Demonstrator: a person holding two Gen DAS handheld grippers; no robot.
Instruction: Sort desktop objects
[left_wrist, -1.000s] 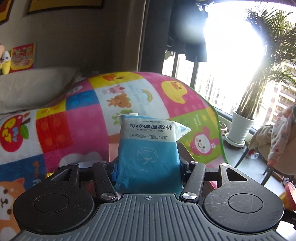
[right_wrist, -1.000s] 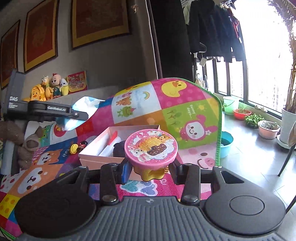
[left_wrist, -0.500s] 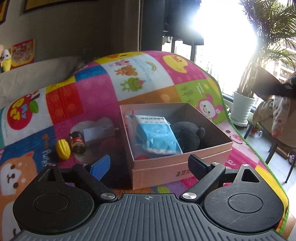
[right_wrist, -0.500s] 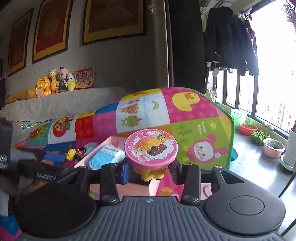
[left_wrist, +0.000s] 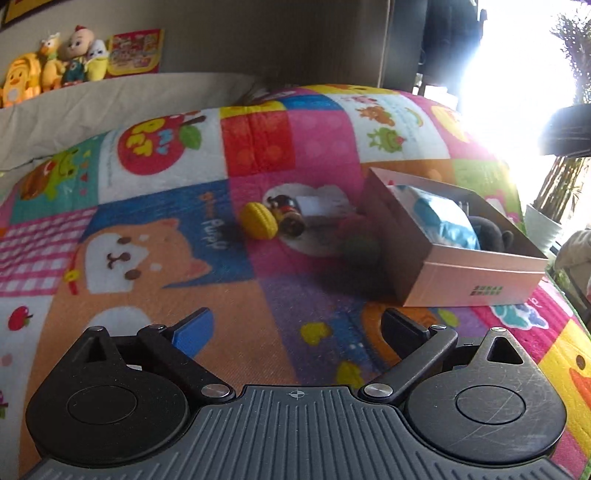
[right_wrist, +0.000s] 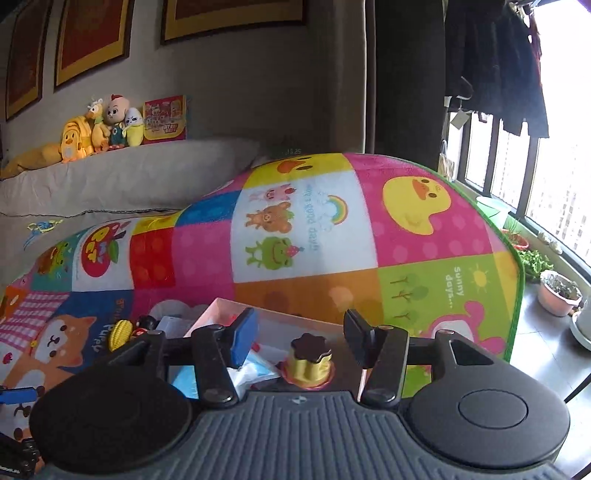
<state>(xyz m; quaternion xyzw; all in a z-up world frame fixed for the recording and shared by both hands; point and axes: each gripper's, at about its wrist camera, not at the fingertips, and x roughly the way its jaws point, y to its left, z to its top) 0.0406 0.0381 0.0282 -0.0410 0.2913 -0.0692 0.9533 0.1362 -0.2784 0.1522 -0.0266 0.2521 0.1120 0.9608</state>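
Observation:
A pink cardboard box (left_wrist: 476, 275) stands on the colourful play mat at right. Inside lie a blue wet-wipe pack (left_wrist: 441, 219) and a dark plush toy (left_wrist: 493, 232). My left gripper (left_wrist: 295, 328) is open and empty, low over the mat, left of the box. A yellow corn toy (left_wrist: 258, 220), a small dark figure (left_wrist: 288, 214) and a white card (left_wrist: 321, 206) lie on the mat. My right gripper (right_wrist: 299, 332) is open above the box (right_wrist: 288, 317); a yellow toy (right_wrist: 309, 360) with a dark top sits in the box just below it.
The mat (left_wrist: 147, 258) covers a raised surface, with a grey sofa back (right_wrist: 110, 173) and plush toys (right_wrist: 99, 129) behind. Windows and potted plants (right_wrist: 557, 291) are at the right. A blurred red and green object (left_wrist: 358, 240) lies by the box's left wall.
The left gripper let go of the wet-wipe pack into the box and drew back left. The right gripper opened and released the pink-lidded toy into the box.

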